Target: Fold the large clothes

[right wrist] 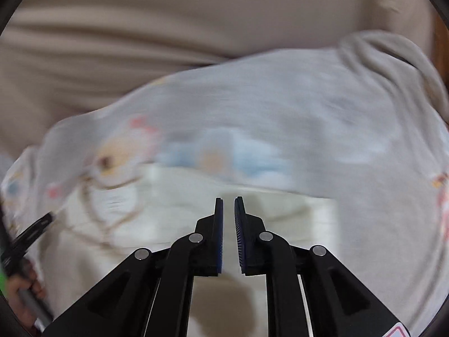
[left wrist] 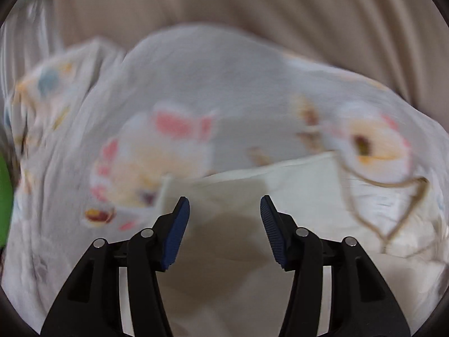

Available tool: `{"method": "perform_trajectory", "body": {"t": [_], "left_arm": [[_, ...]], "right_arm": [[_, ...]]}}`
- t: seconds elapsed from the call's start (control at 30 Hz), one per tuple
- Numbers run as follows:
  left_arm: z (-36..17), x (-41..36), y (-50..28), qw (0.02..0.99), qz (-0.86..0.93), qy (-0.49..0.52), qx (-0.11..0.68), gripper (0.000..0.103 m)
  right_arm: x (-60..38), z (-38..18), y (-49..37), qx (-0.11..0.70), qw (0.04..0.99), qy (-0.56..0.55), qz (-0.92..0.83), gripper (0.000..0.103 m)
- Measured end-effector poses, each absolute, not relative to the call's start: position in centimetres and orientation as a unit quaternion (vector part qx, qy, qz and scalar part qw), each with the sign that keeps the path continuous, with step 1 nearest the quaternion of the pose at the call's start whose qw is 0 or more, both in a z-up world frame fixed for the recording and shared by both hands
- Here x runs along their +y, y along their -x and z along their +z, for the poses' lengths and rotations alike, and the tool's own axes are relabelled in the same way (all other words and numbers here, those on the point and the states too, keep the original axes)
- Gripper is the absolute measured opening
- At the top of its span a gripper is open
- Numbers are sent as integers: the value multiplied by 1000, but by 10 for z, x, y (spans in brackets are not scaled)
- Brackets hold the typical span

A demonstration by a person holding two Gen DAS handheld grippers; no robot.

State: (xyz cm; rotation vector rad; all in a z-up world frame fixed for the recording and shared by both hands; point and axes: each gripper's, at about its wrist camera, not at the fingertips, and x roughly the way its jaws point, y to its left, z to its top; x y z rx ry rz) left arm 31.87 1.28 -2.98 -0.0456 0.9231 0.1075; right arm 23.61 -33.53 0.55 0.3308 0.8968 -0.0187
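A large grey garment with cartoon prints [left wrist: 224, 90] lies spread on a beige surface, blurred by motion. Its cream waistband with a tan drawstring [left wrist: 393, 219] faces me. My left gripper [left wrist: 224, 205] is open and empty, hovering just above the cream waistband [left wrist: 294, 177]. In the right wrist view the same garment [right wrist: 280, 118] fills the middle. My right gripper [right wrist: 228, 205] has its jaws nearly together with a narrow gap and nothing between them, over the waistband [right wrist: 196, 196]. The left gripper's body [right wrist: 25, 241] shows at the left edge.
Beige wrinkled bedding [left wrist: 224, 0] lies beyond the garment and also shows in the right wrist view [right wrist: 140, 28]. A green object [left wrist: 4, 196] sits at the left edge. A brown strip of furniture [right wrist: 439, 45] shows at far right.
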Motion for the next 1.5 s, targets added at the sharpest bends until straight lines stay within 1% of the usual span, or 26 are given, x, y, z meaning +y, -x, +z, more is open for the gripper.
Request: {"method": "perform_trajectory", "body": {"t": [0.03,0.07,0.13,0.2,0.33,0.37,0.4,0.47,0.53,0.57,0.63,0.7,0.73,0.77,0.83,0.93,1.03,1.07,1.1,1.13,1.17,1.2,1.27,1.37,1.43,1.5], "left_arm": [[-38,25,-324,886,58,31,460,51],[-43,30,-324,883,58,31,465,53],[-54,33,-324,881,60,23,469,53],[-62,33,-323,880,59,14,472,54],[-74,31,-324,884,56,6,464,60],[-74,38,-322,884,55,9,464,62],[-76,42,-323,883,53,15,466,63],[-78,51,-321,882,45,37,467,65],[-78,50,-319,885,45,36,462,65],[-78,48,-318,886,47,31,460,65],[-78,46,-317,888,51,25,456,65],[-78,45,-316,888,53,23,456,65],[-77,45,-316,888,54,21,457,65],[-76,46,-315,887,55,17,458,65],[-69,47,-308,890,59,5,452,64],[-50,53,-280,906,37,1,421,64],[-25,63,-230,912,1,-8,411,63],[-21,67,-217,910,-9,-3,415,63],[-15,74,-192,905,-22,7,424,64],[-12,80,-176,901,-29,13,432,67],[-11,85,-155,897,-34,18,441,72],[-11,90,-134,893,-34,19,449,75],[-14,100,-90,881,-19,12,472,85],[-21,118,-29,862,-2,21,506,89],[-27,126,0,854,14,25,520,91],[-40,135,22,835,26,47,548,91]], "right_arm": [[-306,4,-250,436,885,-158,33,12],[-281,1,-264,441,880,-161,69,12],[-228,-10,-287,457,867,-162,120,12],[-184,-24,-311,471,858,-149,143,12],[-123,-57,-347,521,824,-139,173,13],[-116,-64,-347,529,823,-120,169,9],[-116,-67,-351,524,831,-100,157,0],[-141,-67,-354,516,837,-125,129,0],[-169,-61,-347,506,849,-141,50,0],[-177,-53,-340,497,854,-149,42,14],[-171,-47,-328,495,851,-152,81,13],[-157,-52,-317,509,849,-90,105,12],[-157,-60,-313,521,845,-65,101,7],[-165,-60,-309,518,847,-68,95,0],[-201,-50,-297,506,857,-89,35,0],[-259,-15,-249,468,875,-121,-19,13],[-307,19,-171,443,884,-149,-29,14],[-314,27,-152,440,885,-150,-34,20],[-327,35,-121,438,885,-152,-40,22],[-333,42,-91,437,885,-155,-44,28],[-337,46,-61,439,883,-157,-50,33],[-341,48,-38,442,881,-157,-55,36],[-358,44,25,461,871,-158,-68,47],[-360,29,90,488,854,-167,-77,57],[-362,15,127,508,837,-186,-81,60],[-364,-5,155,526,819,-211,-87,60]]}}
